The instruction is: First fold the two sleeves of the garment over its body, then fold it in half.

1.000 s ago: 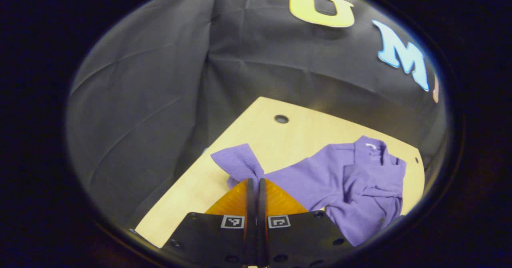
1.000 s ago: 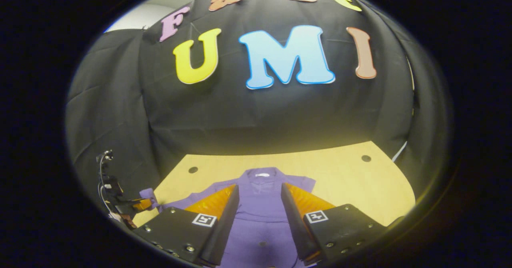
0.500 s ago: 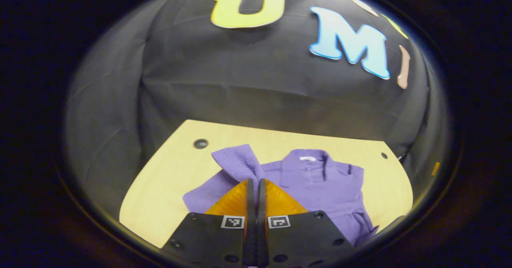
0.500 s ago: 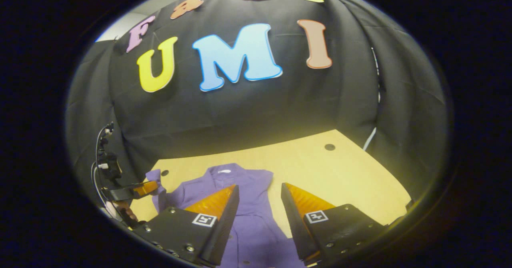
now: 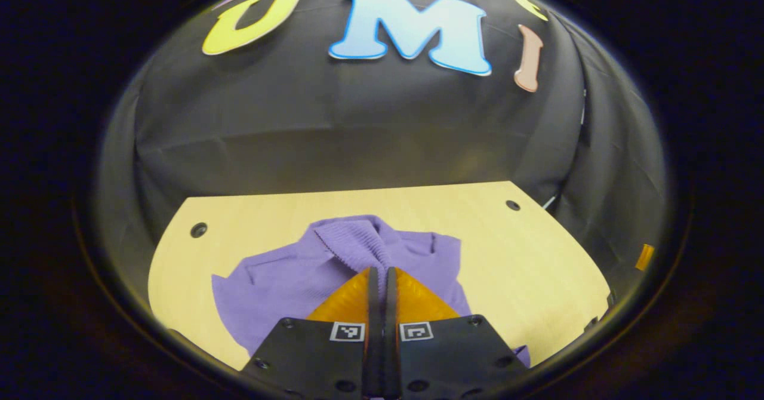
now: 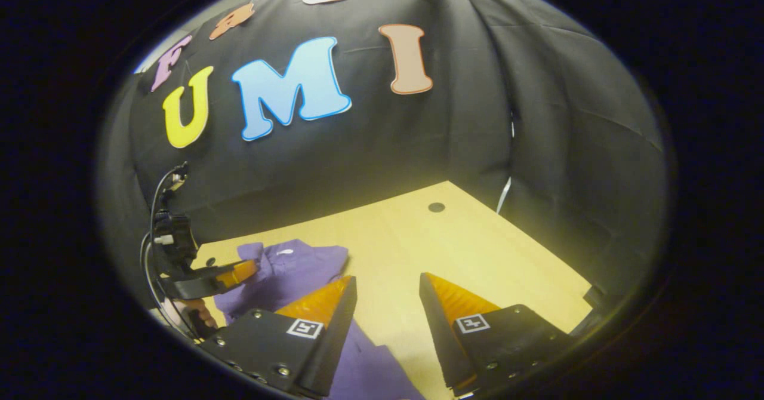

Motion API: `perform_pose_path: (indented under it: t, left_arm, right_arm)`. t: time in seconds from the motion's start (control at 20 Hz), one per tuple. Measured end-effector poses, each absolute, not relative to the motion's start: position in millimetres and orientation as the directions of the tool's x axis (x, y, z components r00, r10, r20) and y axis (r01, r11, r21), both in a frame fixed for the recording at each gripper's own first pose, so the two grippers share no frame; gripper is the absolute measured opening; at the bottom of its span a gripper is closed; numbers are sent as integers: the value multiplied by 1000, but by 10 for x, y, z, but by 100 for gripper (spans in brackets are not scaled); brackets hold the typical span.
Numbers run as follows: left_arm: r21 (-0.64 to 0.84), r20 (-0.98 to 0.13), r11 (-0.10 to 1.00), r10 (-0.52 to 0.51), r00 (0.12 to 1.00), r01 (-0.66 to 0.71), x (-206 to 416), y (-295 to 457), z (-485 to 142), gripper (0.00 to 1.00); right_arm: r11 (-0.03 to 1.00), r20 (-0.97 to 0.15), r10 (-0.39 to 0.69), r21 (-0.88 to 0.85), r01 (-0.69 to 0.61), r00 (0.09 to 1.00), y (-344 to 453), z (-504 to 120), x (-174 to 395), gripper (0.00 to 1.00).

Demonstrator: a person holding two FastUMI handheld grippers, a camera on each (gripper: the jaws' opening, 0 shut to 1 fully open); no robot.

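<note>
A purple collared garment (image 5: 280,280) lies on the light wooden table (image 5: 525,257). In the left gripper view my left gripper (image 5: 378,274) is shut on the ribbed cuff of its sleeve (image 5: 352,242), which stands up over the garment's body. In the right gripper view my right gripper (image 6: 388,286) is open above the table, with bare wood between its orange fingers (image 6: 444,295). The garment (image 6: 286,265) lies to its left there. Farther left in that view, the left gripper (image 6: 242,270) hovers over the cloth, held by a hand (image 6: 197,319).
The table has small round holes near its far corners (image 5: 198,230) (image 6: 436,207). Black cloth walls close in behind and to the sides. A cable (image 6: 158,191) rises from the left gripper's body. Bare wood stretches to the right of the garment.
My left gripper has carried the sleeve to the right, from beside the garment to over its body. My right gripper has swung right, off the garment, and now hangs over bare table.
</note>
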State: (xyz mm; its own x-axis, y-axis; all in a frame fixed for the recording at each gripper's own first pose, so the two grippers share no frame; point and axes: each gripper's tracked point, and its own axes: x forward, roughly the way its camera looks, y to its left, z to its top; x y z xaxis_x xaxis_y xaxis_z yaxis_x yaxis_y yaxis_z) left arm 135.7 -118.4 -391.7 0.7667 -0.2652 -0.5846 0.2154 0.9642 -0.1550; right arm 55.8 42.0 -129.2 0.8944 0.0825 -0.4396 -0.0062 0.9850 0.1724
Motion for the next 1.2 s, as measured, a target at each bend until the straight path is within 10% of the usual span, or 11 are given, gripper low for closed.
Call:
perform_pose_path:
  t: [0.85,1.15,1.2]
  left_arm:
    - [-167,-719,962,-269,640,216,1466,-2118,-4824,10]
    - [-168,-706,958,-282,650,234,1443,-2073,-4659,89]
    - [-168,-701,957,-284,654,235,1432,-2044,-4613,79]
  right_arm:
    - [990,-480,48,142,23,876,-284,-1373,503,66]
    - [988,-483,92,151,-21,871,-116,-1434,570,58]
    - [988,-484,101,151,-31,869,-77,-1441,567,58]
